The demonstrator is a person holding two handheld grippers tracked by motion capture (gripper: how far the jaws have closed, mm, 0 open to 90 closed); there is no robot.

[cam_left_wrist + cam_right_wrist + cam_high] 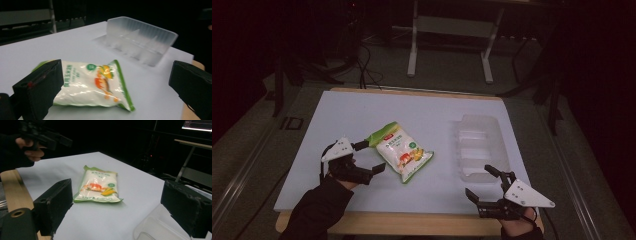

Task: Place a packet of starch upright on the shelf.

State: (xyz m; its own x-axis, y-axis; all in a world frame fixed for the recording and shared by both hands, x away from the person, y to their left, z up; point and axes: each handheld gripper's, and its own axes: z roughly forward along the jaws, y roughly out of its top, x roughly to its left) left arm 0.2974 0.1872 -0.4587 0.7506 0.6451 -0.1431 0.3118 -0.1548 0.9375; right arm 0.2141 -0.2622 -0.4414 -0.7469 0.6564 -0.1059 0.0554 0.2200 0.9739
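High view: the snack bag (pixel 401 151) is laid flat mid-desk (pixel 362 120), left of the clear tray (pixel 482 145), probably so it can be gripped and carried there. The left gripper (pixel 366 160) is spread wide around the bag's near-left end, empty.
Left gripper view: the bag (pixel 92 85) is seen between the parted jaws, just beside the left one; contact cannot be told.
Right gripper view: the right gripper (pixel 120 207) is held released; the bag (pixel 98 186) lies ahead, apart.
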